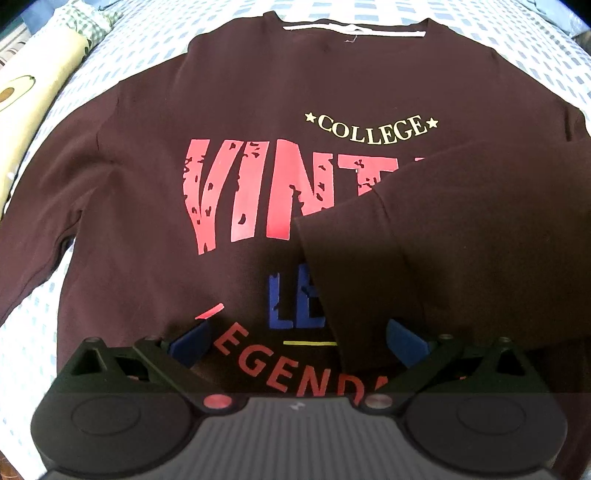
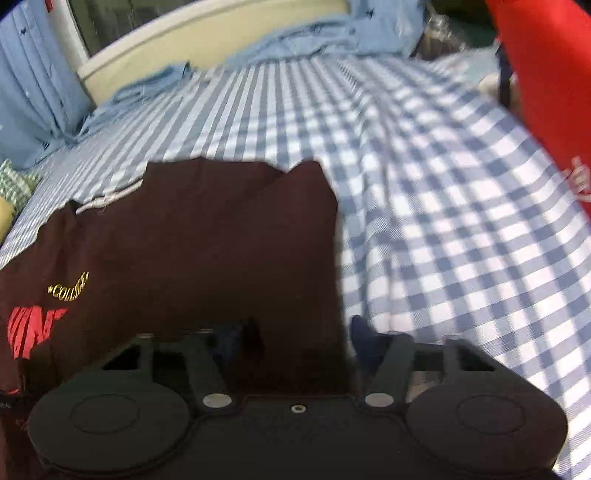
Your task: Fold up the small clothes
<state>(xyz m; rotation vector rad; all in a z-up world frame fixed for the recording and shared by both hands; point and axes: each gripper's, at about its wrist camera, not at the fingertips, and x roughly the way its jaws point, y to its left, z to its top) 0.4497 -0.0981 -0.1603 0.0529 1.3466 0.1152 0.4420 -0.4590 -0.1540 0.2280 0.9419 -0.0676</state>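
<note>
A dark maroon sweatshirt [image 1: 236, 110] with "COLLEGE" and red "VINT" print lies face up on the blue-and-white checked bedsheet [image 1: 535, 48]. One sleeve [image 1: 443, 240] is folded across the chest over the print. The other sleeve [image 1: 40, 240] stretches out to the left. My left gripper [image 1: 298, 343] hovers over the lower print, open, with nothing between its blue pads [image 1: 188, 345]. In the blurred right wrist view the sweatshirt [image 2: 207, 240] fills the left half. My right gripper [image 2: 300, 334] sits over the shirt's right edge, jaws partly apart, with fabric lying below and between them.
A cream pillow with an avocado print [image 1: 33, 85] and a green checked cloth [image 1: 88, 22] lie at the far left. Crumpled light blue bedding [image 2: 295, 40] and a cream headboard [image 2: 207, 40] lie beyond. A red object [image 2: 546, 74] stands at the right.
</note>
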